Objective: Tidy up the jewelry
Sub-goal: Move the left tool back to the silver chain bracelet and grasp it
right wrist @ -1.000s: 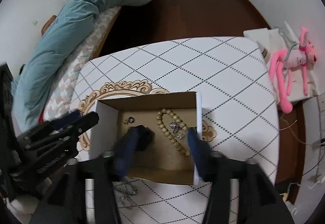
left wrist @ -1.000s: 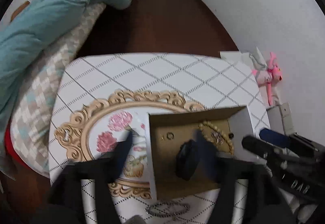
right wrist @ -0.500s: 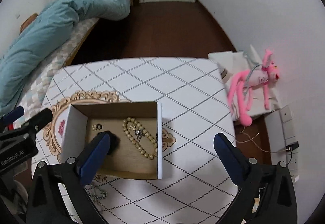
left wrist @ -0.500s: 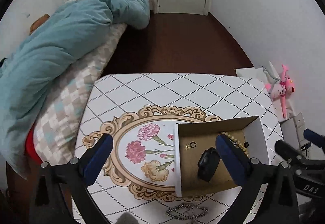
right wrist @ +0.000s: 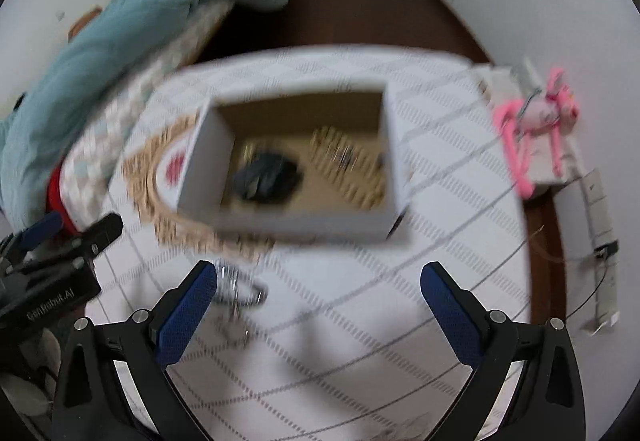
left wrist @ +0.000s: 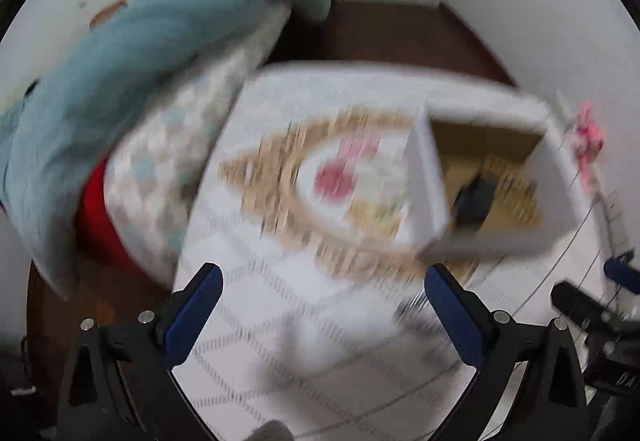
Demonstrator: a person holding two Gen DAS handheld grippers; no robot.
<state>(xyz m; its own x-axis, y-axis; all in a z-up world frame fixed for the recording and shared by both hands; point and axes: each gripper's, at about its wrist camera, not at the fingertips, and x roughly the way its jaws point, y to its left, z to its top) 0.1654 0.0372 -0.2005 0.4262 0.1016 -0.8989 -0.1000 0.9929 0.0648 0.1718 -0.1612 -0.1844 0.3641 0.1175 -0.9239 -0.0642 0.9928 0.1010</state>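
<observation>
Now both grippers are wide open and empty, and both have pulled back from the cardboard box (right wrist: 296,165): half a second ago the inner pads were over the box, and a second ago the jaws were much narrower and low inside it. I judge that the dark piece (right wrist: 266,179) has just been released into the box, so one item more is sorted.

On the left, the left gripper (left wrist: 320,315) has only the patterned table (left wrist: 280,321) between its blue pads (left wrist: 192,315). Right of it the box stands on the table, with the dark piece and the bead necklace (right wrist: 348,165) inside. The right gripper (right wrist: 320,311) hangs over the table in front of the box; a silver chain (right wrist: 236,295) lies on the cloth just beside its left pad and is probably the next piece to collect.

Both views are strongly blurred. The small ring in the box cannot be made out, and in the left view the chain is only a grey smear.
</observation>
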